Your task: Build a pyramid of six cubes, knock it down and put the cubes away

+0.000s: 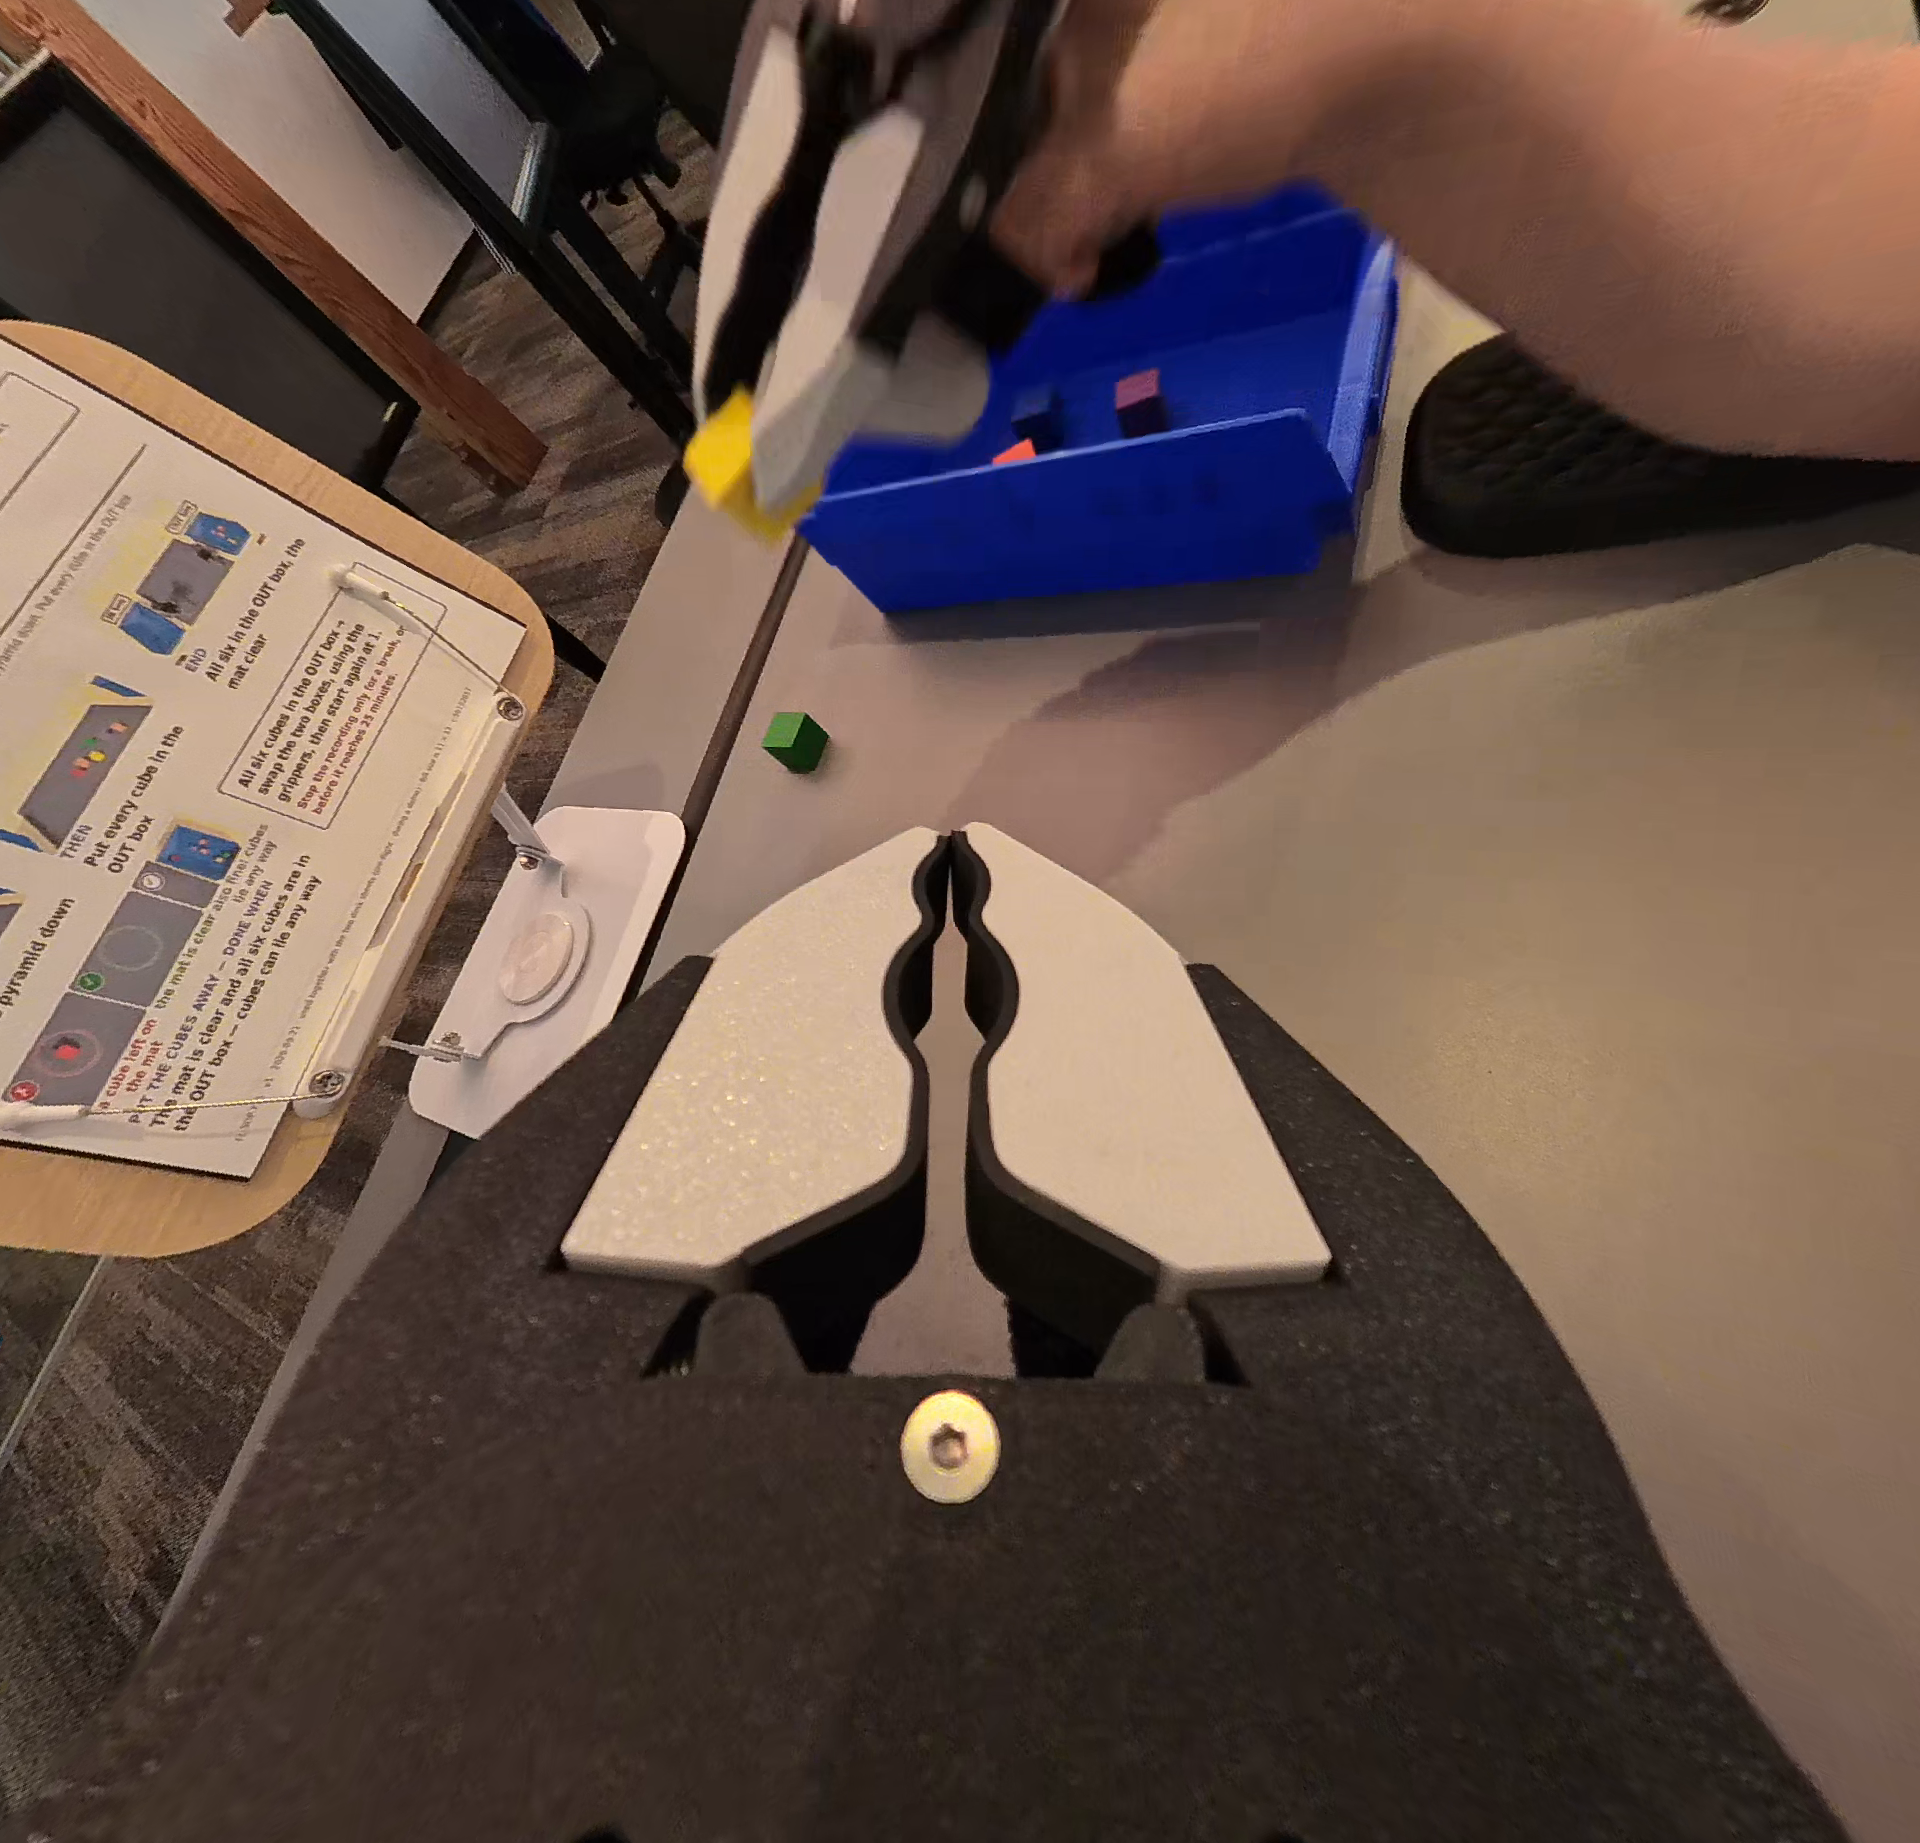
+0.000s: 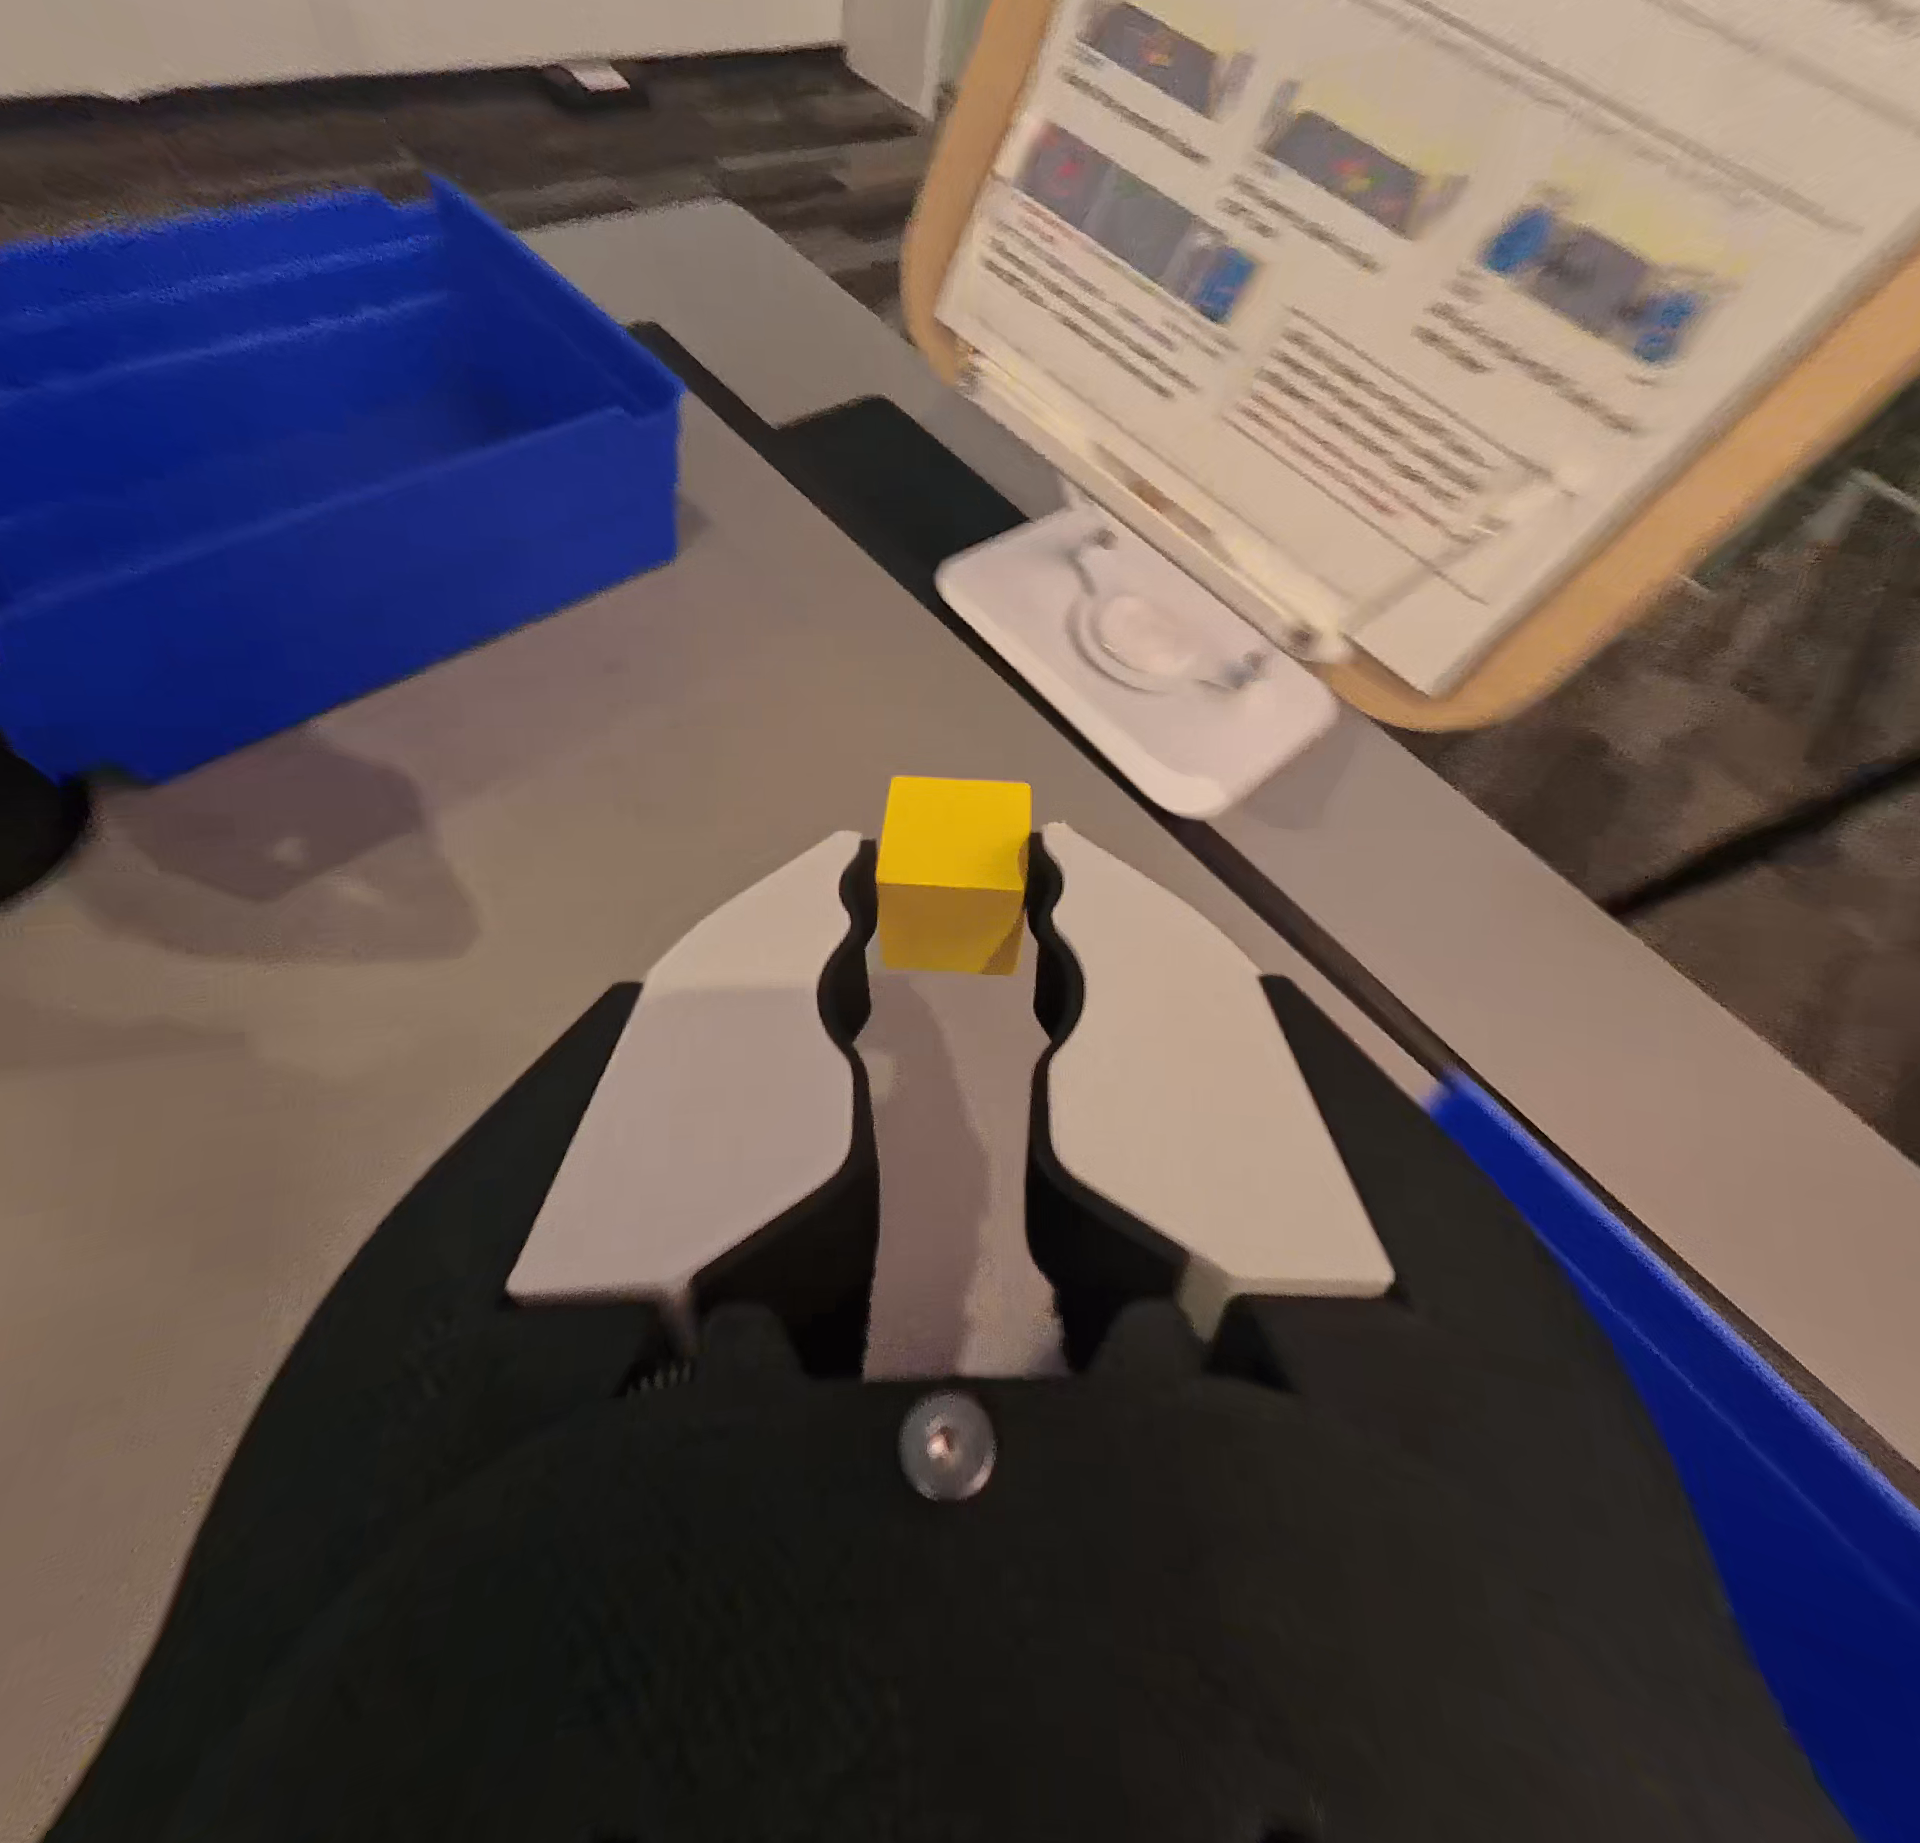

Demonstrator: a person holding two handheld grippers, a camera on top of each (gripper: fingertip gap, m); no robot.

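The right gripper [image 2: 951,837] pinches a yellow cube [image 2: 954,874] in the air above the counter [image 2: 312,1014] beside a blue bin [image 1: 1101,515], while the left gripper's [image 1: 952,837] fingers are closed on nothing near a green cube [image 1: 795,741].

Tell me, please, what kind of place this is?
Probably an office or lab room set up for recording a tabletop task: a grey table with blue bins of small cubes, an instruction sheet on a stand, and carpeted floor.
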